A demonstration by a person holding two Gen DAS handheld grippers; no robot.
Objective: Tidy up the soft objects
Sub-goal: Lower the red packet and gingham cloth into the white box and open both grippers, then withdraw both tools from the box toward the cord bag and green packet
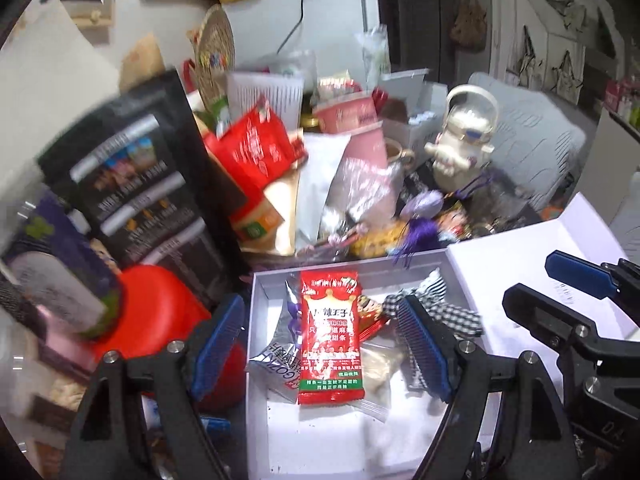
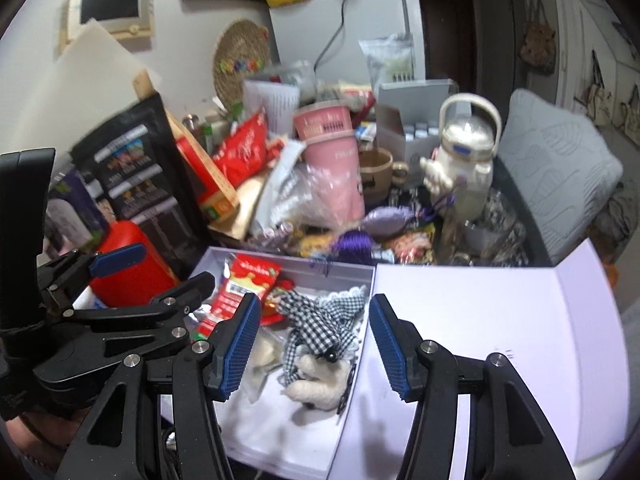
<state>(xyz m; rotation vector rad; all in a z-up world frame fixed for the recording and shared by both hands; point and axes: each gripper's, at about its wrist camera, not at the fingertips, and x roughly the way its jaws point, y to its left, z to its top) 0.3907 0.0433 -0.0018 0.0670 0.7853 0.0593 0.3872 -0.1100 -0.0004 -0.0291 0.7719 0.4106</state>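
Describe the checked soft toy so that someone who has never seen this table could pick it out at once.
Find the open white box at the front of the cluttered table, its lid folded out beside it. Inside, by the wall nearest the lid, lies the soft toy. Unlike the glossy red snack packet and the other wrappers beside it, it is cream and fuzzy, wrapped in black-and-white checked cloth.

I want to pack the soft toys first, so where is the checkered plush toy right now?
The checkered plush toy lies inside the open white box, against its right wall, just right of the red snack packet.
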